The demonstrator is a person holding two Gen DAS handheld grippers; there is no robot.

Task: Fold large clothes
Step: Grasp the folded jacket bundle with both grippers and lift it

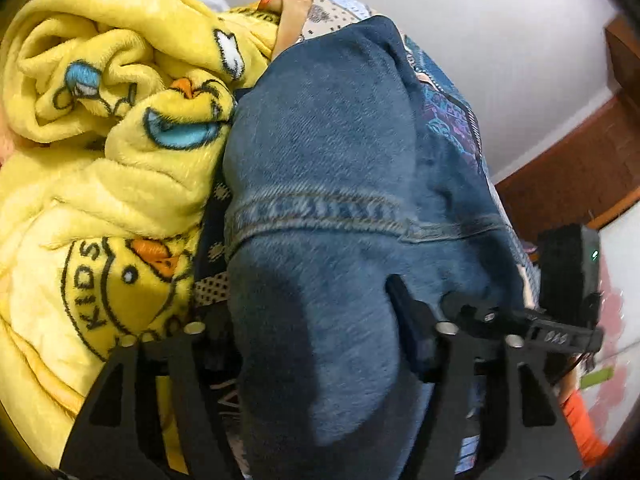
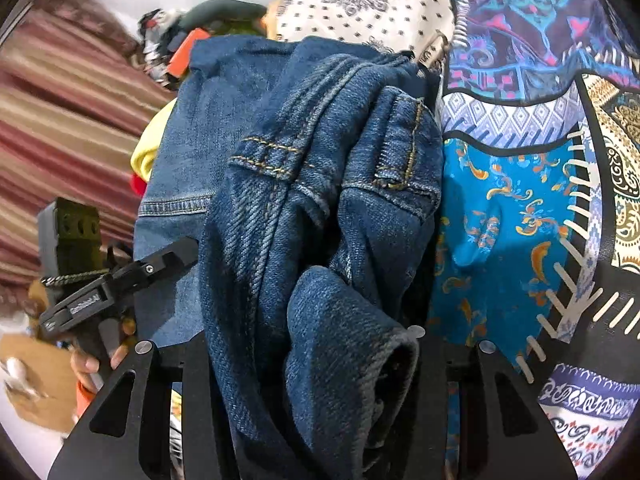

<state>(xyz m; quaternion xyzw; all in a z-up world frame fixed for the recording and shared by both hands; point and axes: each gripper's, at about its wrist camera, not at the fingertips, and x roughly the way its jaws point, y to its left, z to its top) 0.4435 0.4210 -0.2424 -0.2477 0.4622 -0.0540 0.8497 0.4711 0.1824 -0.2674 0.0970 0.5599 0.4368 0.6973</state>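
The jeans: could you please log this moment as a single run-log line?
item: jeans | left gripper: denim between fingers, grip unclear | right gripper: bunched denim between fingers | beside: yellow blanket | under: patterned bedspread

Left claw point(image 1: 316, 344) jaws spread, right claw point(image 2: 312, 360) clamped, both angled down

Evenly and softly lit indoors, no glare. Strong fisheye bending, with black vignette corners all round. Smeared by motion toward 9 o'clock in the right wrist view and at 3 to 5 o'clock in the left. Dark soft shadow on the denim point(image 1: 304, 320) at 6 o'clock. Nearest fabric slightly soft.
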